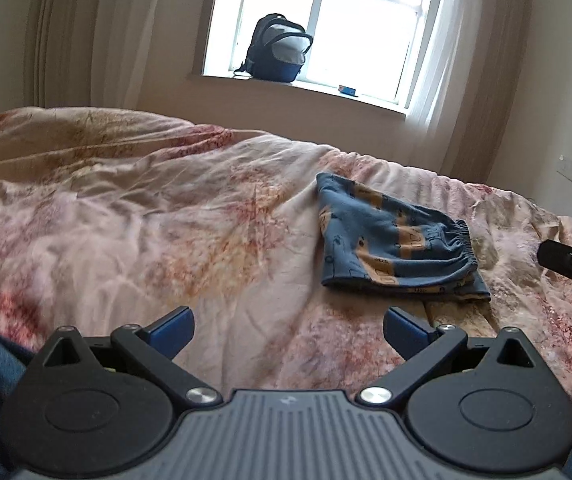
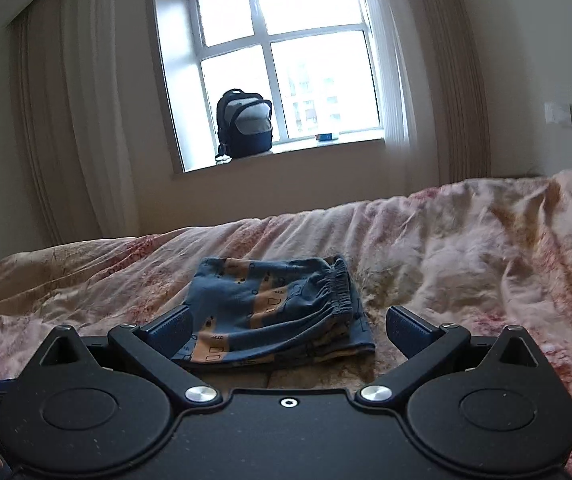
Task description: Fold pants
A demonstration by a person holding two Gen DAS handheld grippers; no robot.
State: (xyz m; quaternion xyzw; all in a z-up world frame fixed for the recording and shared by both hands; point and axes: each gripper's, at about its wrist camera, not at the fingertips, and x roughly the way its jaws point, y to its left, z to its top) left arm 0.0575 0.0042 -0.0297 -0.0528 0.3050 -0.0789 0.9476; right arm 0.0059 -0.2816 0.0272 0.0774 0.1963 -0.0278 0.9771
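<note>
Blue pants [image 2: 273,312] with tan blocks, folded small on pink flowery bed [image 1: 125,220], stretchy waistband up, left gripper [image 1: 288,332] wide and empty, right gripper [image 2: 288,334] wide and empty

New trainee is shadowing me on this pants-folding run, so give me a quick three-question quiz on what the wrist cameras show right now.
1. True or false: the pants lie folded on the bedspread, held by neither gripper.
2. What stands on the windowsill? A) a lamp B) a backpack C) a plant
3. Fill in: both the left gripper and the right gripper have their jaws ____.

Key: 1 true; 2 B, the backpack; 3 open.
</note>
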